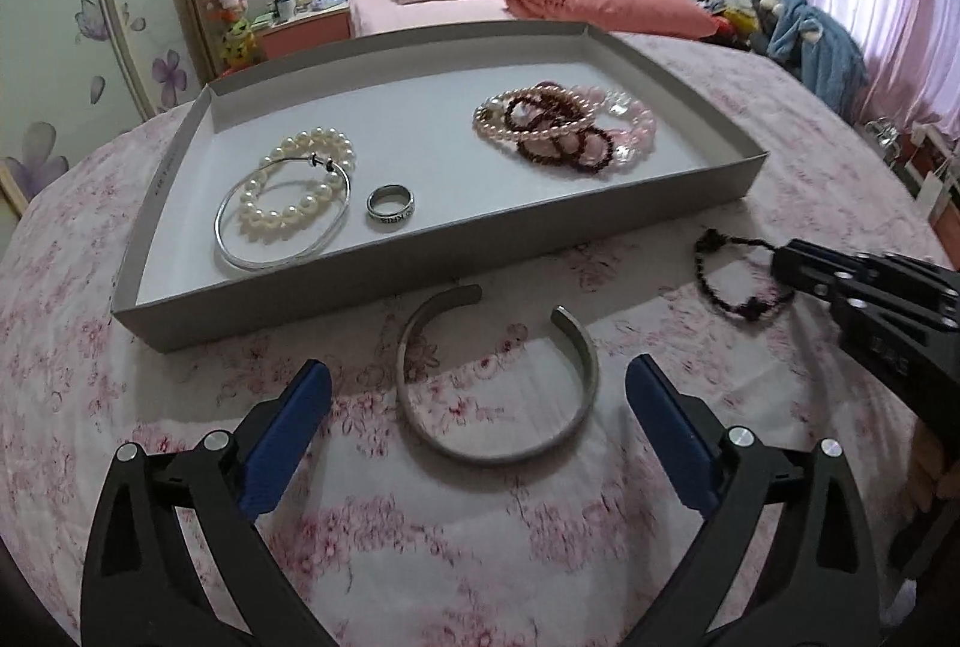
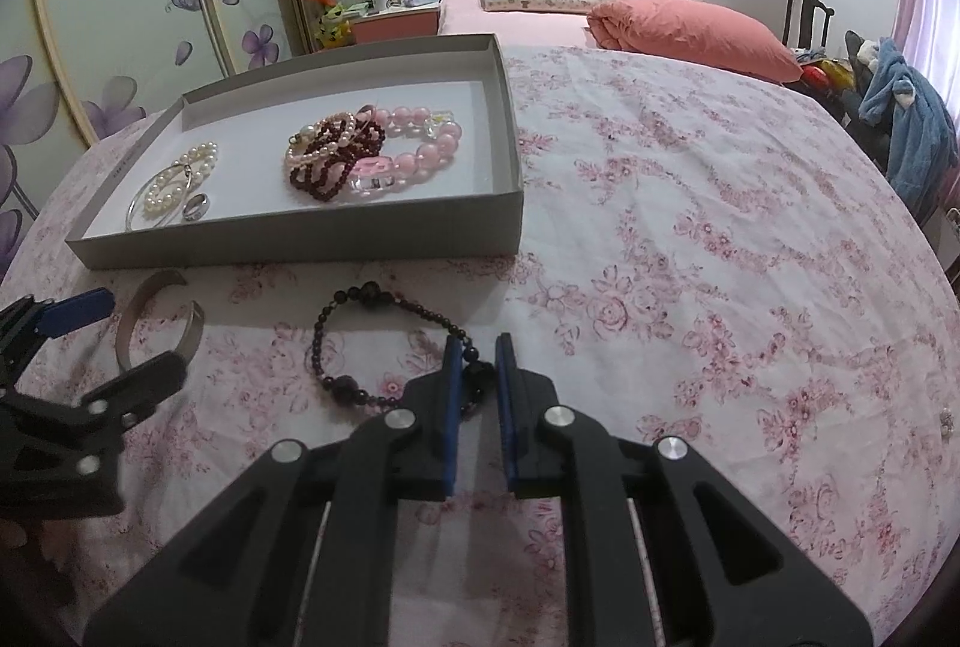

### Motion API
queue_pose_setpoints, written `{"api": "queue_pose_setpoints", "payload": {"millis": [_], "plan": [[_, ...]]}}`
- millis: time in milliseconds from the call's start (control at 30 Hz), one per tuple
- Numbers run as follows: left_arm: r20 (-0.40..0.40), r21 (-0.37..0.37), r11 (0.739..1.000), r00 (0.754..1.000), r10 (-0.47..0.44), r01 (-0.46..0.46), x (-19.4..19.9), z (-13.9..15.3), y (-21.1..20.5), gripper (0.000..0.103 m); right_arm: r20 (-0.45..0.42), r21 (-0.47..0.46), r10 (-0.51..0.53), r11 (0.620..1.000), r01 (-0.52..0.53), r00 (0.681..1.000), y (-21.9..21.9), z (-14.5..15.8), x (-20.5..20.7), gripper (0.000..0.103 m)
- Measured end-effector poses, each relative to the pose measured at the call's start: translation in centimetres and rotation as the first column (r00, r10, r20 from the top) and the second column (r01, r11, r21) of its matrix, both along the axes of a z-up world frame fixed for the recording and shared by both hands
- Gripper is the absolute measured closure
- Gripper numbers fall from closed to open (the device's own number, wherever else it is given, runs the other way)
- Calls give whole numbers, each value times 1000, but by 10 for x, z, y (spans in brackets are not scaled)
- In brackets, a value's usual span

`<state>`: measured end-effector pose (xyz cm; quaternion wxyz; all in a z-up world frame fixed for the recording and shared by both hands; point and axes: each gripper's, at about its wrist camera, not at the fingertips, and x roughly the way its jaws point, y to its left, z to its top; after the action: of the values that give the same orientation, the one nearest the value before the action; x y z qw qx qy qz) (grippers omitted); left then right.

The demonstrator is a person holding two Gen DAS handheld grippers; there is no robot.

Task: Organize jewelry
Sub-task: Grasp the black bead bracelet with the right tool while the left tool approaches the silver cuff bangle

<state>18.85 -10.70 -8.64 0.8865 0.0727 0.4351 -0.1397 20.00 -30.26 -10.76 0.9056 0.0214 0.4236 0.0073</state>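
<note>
Landmark: the grey tray (image 1: 420, 281) on the floral bedspread (image 1: 420, 557).

Your left gripper (image 1: 478, 386) hangs just in front of the tray's near wall, jaws spread wide. The open silver cuff (image 1: 414, 407) lies flat on the bedspread between the blue pads (image 1: 288, 437), and neither pad touches it. In the right wrist view the cuff (image 2: 123, 341) sits near the tray's near left corner.

Your right gripper (image 2: 478, 347) is in front of the tray's near wall, toward its right end. Its jaws are nearly closed, pinching the dark beaded bracelet (image 2: 336, 383) at one side; the rest of the loop lies on the bedspread.

Inside the tray, left part: white pearl bracelet (image 1: 264, 215) overlapped by a thin silver bangle (image 1: 234, 251), with a silver ring (image 1: 390, 206) just beside them. Right part: a heap of pink and dark red bead bracelets (image 1: 564, 128), overlapping one another.
</note>
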Motion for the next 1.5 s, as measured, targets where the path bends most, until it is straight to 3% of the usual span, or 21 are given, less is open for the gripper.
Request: {"api": "queue_pose_setpoints", "payload": {"millis": [100, 167, 233, 633, 833, 1500], "plan": [[-9, 7, 1000, 1000, 21, -21, 3, -1, 1, 10, 0, -3, -1, 1000, 1, 1000, 1, 0, 1, 91], [7, 8, 1000, 1000, 22, -22, 2, 2, 4, 29, 0, -10, -1, 1000, 1, 1000, 2, 0, 1, 91], [16, 17, 999, 999, 28, -28, 0, 4, 9, 35, 0, -15, 2, 1000, -2, 1000, 4, 0, 2, 91], [-1, 16, 989, 989, 146, -146, -22, 5, 77, 34, -6, 4, 112, 994, -112, 994, 41, 0, 3, 91], [8, 14, 989, 989, 148, -148, -23, 4, 78, 26, 0, 3, 109, 994, -109, 994, 45, -2, 1, 91], [8, 14, 989, 989, 148, -148, -22, 4, 78, 26, -1, -7, 109, 994, -109, 994, 44, -1, 0, 91]]}}
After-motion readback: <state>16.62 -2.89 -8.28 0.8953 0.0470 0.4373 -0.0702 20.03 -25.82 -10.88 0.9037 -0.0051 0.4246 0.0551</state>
